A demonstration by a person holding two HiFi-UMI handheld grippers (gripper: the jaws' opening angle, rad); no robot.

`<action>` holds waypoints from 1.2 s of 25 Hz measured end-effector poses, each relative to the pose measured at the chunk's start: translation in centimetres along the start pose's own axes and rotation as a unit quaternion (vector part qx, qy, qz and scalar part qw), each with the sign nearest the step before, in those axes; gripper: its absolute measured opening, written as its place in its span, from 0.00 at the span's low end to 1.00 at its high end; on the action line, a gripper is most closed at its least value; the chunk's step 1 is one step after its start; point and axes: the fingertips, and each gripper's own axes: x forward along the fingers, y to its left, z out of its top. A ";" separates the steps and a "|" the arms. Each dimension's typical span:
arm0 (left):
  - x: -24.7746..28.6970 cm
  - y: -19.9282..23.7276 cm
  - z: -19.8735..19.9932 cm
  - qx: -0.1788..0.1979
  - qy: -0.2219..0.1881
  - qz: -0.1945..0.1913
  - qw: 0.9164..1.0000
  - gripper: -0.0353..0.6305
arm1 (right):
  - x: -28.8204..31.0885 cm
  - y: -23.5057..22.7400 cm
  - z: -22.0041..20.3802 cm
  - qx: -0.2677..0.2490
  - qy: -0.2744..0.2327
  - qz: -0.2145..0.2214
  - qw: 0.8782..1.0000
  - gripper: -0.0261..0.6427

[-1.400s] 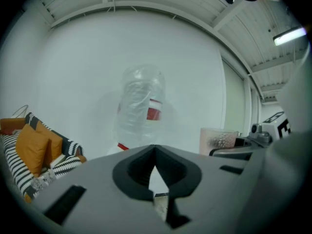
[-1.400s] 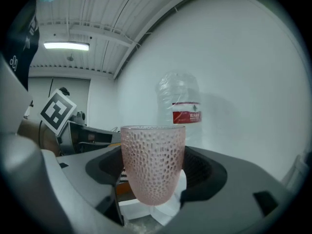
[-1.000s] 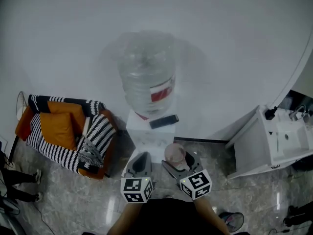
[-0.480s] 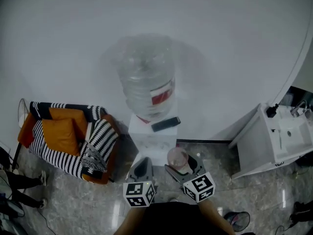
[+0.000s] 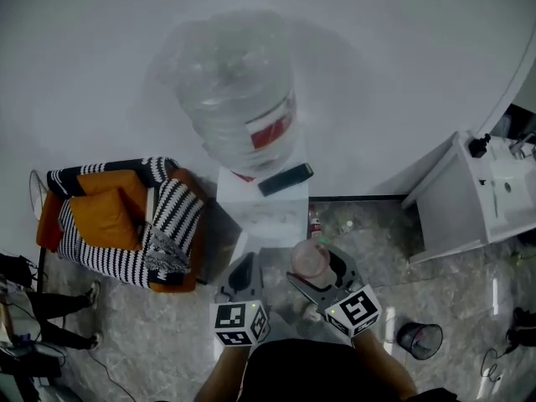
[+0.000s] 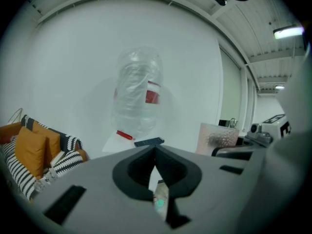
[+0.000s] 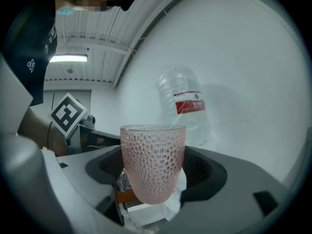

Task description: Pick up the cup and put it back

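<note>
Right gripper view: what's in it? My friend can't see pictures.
A pink dimpled cup stands upright, held between the jaws of the right gripper. Behind it a big clear water bottle with a red label stands against a white wall.

Water jug (image 5: 239,90), striped armchair (image 5: 173,216)

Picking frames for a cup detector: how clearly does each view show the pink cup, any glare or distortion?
Right gripper view: pink dimpled cup sharp, evenly lit; fisheye curves the ceiling. Head view: cup small, soft; water bottle hazy against the wall. Left gripper view: cup a soft patch at right; ceiling lamp blown out.
</note>
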 end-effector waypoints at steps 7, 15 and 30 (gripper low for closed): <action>4.4 2.6 -5.8 0.019 0.057 -0.016 0.998 0.07 | 3.1 -3.2 -6.6 0.031 0.009 -0.037 0.999 0.59; 14.1 6.5 -18.9 -0.003 0.090 -0.038 0.995 0.07 | 7.5 -7.2 -21.4 -0.007 0.033 -0.131 0.991 0.59; 29.1 8.1 -55.7 0.068 0.127 -0.151 0.978 0.07 | 14.8 -13.2 -58.2 -0.061 0.070 -0.125 0.988 0.59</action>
